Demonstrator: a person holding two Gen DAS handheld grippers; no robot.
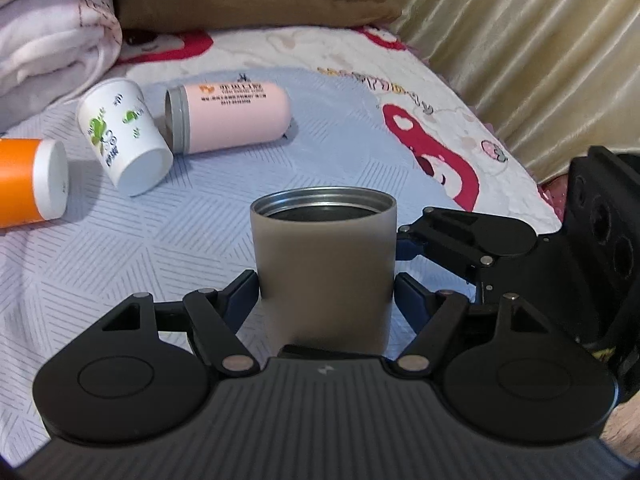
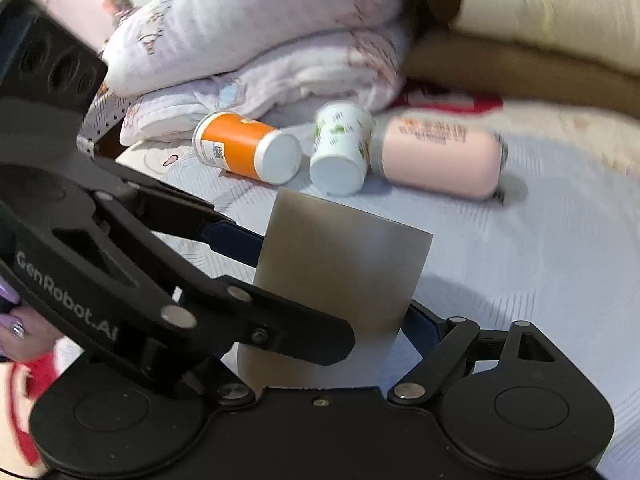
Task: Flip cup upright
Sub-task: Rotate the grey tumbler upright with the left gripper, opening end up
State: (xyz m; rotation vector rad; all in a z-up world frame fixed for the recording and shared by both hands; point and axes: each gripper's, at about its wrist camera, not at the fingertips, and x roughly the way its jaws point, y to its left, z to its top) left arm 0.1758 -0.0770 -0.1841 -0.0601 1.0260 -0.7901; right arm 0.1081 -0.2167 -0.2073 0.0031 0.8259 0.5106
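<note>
Blue quilted bedspread [image 1: 168, 240] w/ folded blankets [image 1: 52, 40] behind.

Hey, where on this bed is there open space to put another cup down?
Bare blue quilt lies left of the grey cup, in front of the orange cup and white cup. More lies right of the pink bottle. It is crowded along the back left row and around both hand-held grippers at the grey cup.

Bed [image 1: 120, 264] carries grey cup [image 1: 324, 264], three toppled cups, folded blankets [image 1: 52, 44].
</note>
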